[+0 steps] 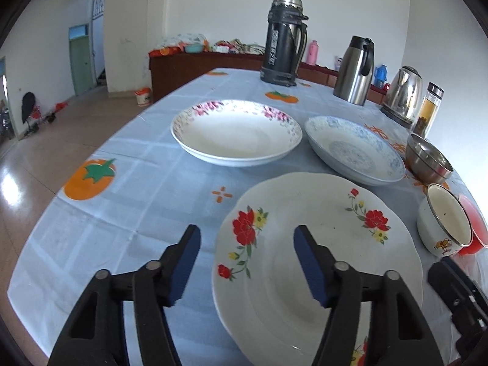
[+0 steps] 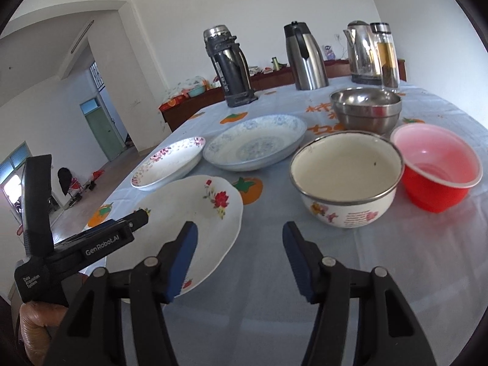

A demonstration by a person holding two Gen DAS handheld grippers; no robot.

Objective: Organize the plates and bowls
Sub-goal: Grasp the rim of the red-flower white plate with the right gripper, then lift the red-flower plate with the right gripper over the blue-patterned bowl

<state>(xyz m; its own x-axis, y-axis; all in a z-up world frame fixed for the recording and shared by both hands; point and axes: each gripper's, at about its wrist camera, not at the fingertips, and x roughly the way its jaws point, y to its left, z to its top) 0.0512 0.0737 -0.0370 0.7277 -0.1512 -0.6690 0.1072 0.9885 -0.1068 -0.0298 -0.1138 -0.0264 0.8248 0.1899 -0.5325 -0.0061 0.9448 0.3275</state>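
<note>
While plates lie unstacked on tabletop | left tool point(image 1: 247, 262) half-open, empty, straddling red-flower plate point(image 1: 320, 244) rim | right tool point(image 2: 239, 257) half-open, empty; enamel bowl point(image 2: 346, 180) ahead | sorting unstarted

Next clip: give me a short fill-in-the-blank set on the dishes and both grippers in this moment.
1. The plate under the left gripper is painted with ____ flowers.
2. The white enamel bowl stands beside a ____ plastic bowl.
3. The steel bowls are ____ one inside the other.
4. The right gripper is open and holds ____.

Missing words: red; red; stacked; nothing
</note>
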